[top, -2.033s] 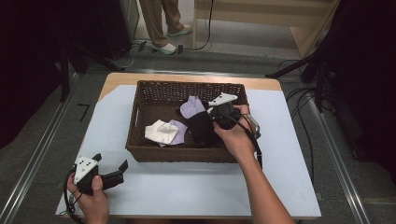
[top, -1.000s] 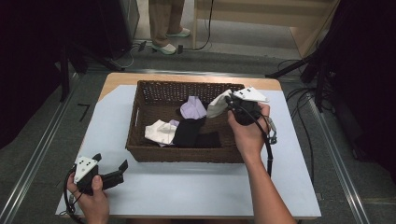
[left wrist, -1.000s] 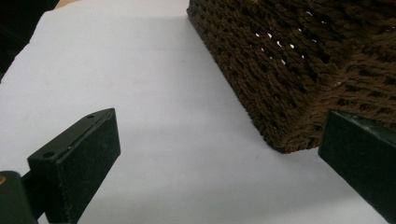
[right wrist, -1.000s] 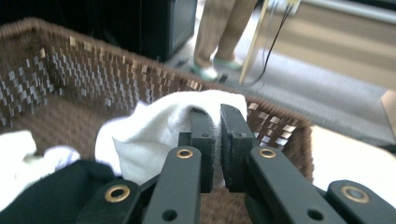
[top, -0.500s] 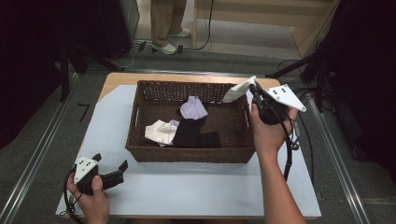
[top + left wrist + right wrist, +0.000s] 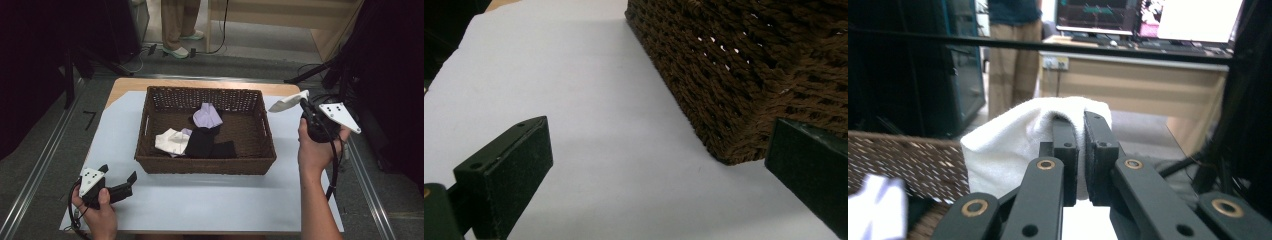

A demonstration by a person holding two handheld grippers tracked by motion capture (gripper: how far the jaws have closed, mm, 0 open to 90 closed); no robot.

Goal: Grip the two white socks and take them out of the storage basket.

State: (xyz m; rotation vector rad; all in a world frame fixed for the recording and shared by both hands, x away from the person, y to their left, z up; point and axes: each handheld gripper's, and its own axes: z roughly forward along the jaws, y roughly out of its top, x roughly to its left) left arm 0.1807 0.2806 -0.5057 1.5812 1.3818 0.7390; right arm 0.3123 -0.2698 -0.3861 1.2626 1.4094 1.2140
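A brown wicker basket (image 6: 147,125) stands mid-table with a lilac cloth (image 6: 207,116), a white cloth (image 6: 170,141) and black cloths (image 6: 210,146) inside. My right gripper (image 6: 301,106) hangs above the table to the right of the basket's far right corner, shut on a folded white cloth (image 6: 287,102). In the right gripper view that white cloth (image 6: 1013,145) drapes over the closed fingertips (image 6: 1080,145). My left gripper (image 6: 120,181) rests on the white sheet at the near left, open, pointing at the basket's front left corner (image 6: 734,145); nothing lies between its fingers (image 6: 516,165).
A white sheet (image 6: 210,200) covers the wooden table. A person's legs (image 6: 177,25) stand beyond the far edge, with cables on the floor. Dark stands and equipment (image 6: 380,75) crowd the right side. The table's right strip beside the basket is bare sheet.
My right gripper has lifted the white cloth out of the basket and carried it rightward past the basket's right rim. The left gripper has stayed put.
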